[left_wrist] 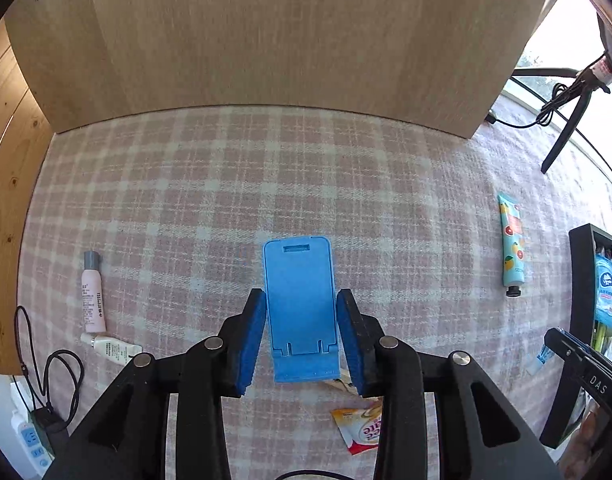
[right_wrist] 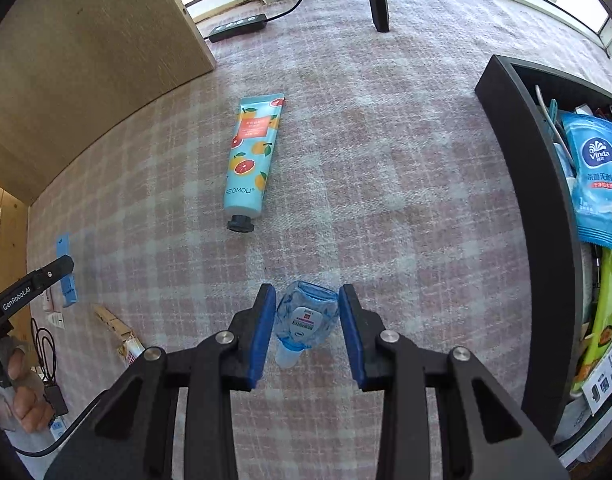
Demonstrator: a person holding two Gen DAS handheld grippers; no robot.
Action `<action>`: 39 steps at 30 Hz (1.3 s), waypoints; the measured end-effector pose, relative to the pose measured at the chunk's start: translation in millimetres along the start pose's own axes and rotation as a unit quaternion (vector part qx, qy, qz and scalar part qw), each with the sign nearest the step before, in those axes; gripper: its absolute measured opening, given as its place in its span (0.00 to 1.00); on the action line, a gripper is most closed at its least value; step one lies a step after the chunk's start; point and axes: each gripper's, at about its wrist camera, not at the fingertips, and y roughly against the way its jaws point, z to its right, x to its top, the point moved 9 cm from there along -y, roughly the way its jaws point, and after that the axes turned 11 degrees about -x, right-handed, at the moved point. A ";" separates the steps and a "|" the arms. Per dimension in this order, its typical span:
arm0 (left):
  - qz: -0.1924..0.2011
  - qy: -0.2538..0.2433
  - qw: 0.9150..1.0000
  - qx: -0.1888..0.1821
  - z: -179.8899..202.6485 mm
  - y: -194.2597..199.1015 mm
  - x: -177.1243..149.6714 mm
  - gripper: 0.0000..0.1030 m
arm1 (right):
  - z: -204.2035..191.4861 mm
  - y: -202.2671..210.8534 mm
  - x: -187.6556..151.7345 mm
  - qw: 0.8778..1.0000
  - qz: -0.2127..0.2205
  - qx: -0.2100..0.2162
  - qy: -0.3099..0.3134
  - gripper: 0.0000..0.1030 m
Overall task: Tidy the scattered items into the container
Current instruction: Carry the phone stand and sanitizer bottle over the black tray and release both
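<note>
Between the left gripper's (left_wrist: 301, 334) jaws, clenched: a flat blue plastic stand (left_wrist: 299, 312); right gripper (right_wrist: 308, 330) grips a clear bottle (right_wrist: 306, 316).

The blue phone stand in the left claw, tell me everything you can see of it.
The blue phone stand is a flat, folded piece of matte light-blue plastic with rounded top corners, a slot near its top edge and two notched tabs above a hinged base. It sits lengthwise in the left claw, pinched by its long edges between the blue pads. It appears lifted above the pink checked tablecloth, over a sachet.
</note>
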 end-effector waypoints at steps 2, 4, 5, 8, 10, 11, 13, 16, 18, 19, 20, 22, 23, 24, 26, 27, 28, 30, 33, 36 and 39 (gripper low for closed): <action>0.004 -0.016 1.000 -0.012 25.9 5.5 1.8 0.33 | 14.4 14.0 0.4 1.000 0.010 0.007 -0.010 0.31; 0.006 -0.034 0.999 -0.029 56.4 9.5 2.7 0.33 | 27.0 28.4 10.7 1.000 0.021 0.012 -0.019 0.31; 0.007 -0.044 0.998 -0.037 72.2 12.1 2.9 0.33 | 38.6 37.0 3.5 0.999 0.028 0.013 -0.026 0.31; 0.010 -0.083 0.995 -0.058 122.7 17.3 3.4 0.33 | 54.6 54.5 14.5 0.998 0.043 0.012 -0.046 0.31; 0.010 -0.112 0.991 -0.074 153.1 18.6 10.0 0.33 | 83.4 59.4 18.4 0.997 0.051 0.006 -0.060 0.31; 0.009 -0.126 0.989 -0.082 166.8 20.8 6.9 0.33 | 98.4 65.0 18.6 0.996 0.055 0.001 -0.068 0.31; 0.007 -0.156 0.983 -0.095 199.9 16.4 1.1 0.33 | 125.3 65.0 22.7 0.994 0.062 -0.009 -0.084 0.31; 0.001 -0.199 0.973 -0.113 246.5 22.4 -18.2 0.33 | 172.5 75.7 26.6 0.991 0.073 -0.033 -0.105 0.31; -0.005 -0.223 0.967 -0.126 283.5 18.8 -30.1 0.33 | 203.4 77.0 32.4 0.989 0.075 -0.043 -0.121 0.31; -0.008 -0.234 0.963 -0.132 300.5 17.5 -36.5 0.33 | 218.6 79.5 33.8 0.987 0.076 -0.046 -0.131 0.31; -0.011 -0.245 0.960 -0.138 317.3 17.0 -43.6 0.33 | 234.4 83.9 34.6 0.986 0.077 -0.047 -0.138 0.31; -0.017 -0.267 0.952 -0.149 350.2 22.0 -59.3 0.33 | 257.2 88.5 39.3 0.985 0.081 -0.051 -0.142 0.31; -0.020 -0.277 0.948 -0.154 365.3 21.1 -66.0 0.33 | 268.5 89.8 42.8 0.984 0.084 -0.057 -0.144 0.31; -0.024 -0.288 0.944 -0.159 381.2 21.8 -73.5 0.33 | 279.9 92.6 44.5 0.983 0.085 -0.065 -0.146 0.31; -0.034 -0.307 0.936 -0.171 410.3 20.1 -88.2 0.33 | 297.7 93.3 51.5 0.983 0.086 -0.070 -0.150 0.31; -0.041 -0.313 0.932 -0.176 423.3 18.2 -94.5 0.33 | 305.2 92.0 55.5 0.982 0.084 -0.069 -0.152 0.31; -0.046 -0.317 0.930 -0.181 436.1 16.8 -100.3 0.33 | 311.0 91.2 59.0 0.982 0.082 -0.067 -0.154 0.31; -0.050 -0.327 0.923 -0.197 460.3 15.1 -110.2 0.34 | 323.7 91.7 66.5 0.982 0.081 -0.065 -0.158 0.31; -0.062 -0.340 0.915 -0.206 487.1 10.1 -121.3 0.49 | 330.7 92.5 80.8 0.983 0.092 -0.061 -0.144 0.32; -0.060 -0.348 0.913 -0.204 493.9 9.6 -124.3 0.51 | 337.6 94.4 86.8 0.982 0.092 -0.076 -0.145 0.40; -0.055 -0.355 0.913 -0.196 488.4 11.0 -124.2 0.51 | 336.6 98.6 88.1 0.982 0.100 -0.085 -0.136 0.42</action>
